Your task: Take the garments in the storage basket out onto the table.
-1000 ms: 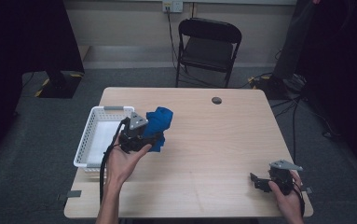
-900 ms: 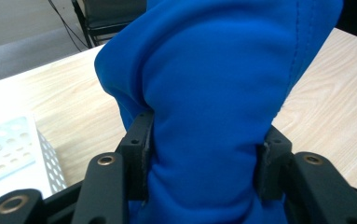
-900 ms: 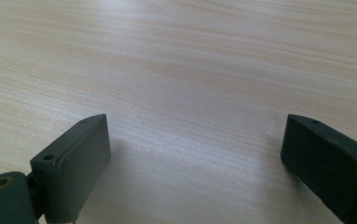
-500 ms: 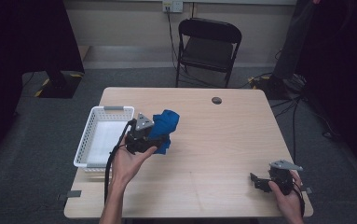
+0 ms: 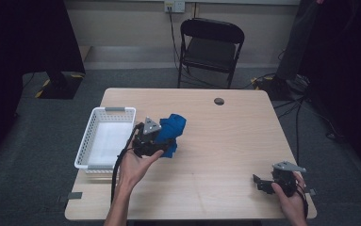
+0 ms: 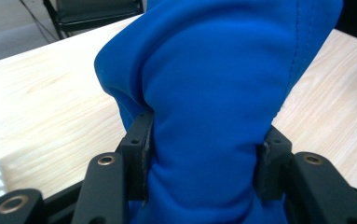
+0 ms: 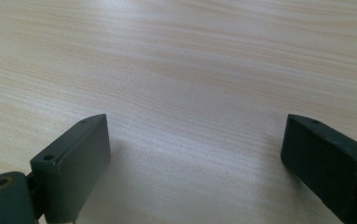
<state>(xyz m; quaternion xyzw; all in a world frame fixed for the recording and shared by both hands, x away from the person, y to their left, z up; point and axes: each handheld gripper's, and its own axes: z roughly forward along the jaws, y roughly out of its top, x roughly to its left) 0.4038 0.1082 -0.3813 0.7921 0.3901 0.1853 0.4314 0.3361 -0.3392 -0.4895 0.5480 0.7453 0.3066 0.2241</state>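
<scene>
A bright blue cloth (image 5: 173, 128) is bunched up just right of the white basket (image 5: 103, 141) on the wooden table. My left gripper (image 5: 161, 146) is shut on the blue cloth (image 6: 218, 93); in the left gripper view its two black pads (image 6: 139, 154) squeeze the fabric from both sides. My right gripper (image 5: 262, 183) rests low at the table's front right corner, far from the cloth. Its jaws stand wide apart (image 7: 195, 154) over bare wood, with nothing between them.
The white basket has only a pale liner inside it. A small dark disc (image 5: 219, 101) lies near the table's far edge. A black folding chair (image 5: 210, 47) stands behind the table. Cables run along the floor at the right.
My left gripper has carried the blue cloth a little to the right and slightly down, away from the basket. The right gripper has stayed where it was.
</scene>
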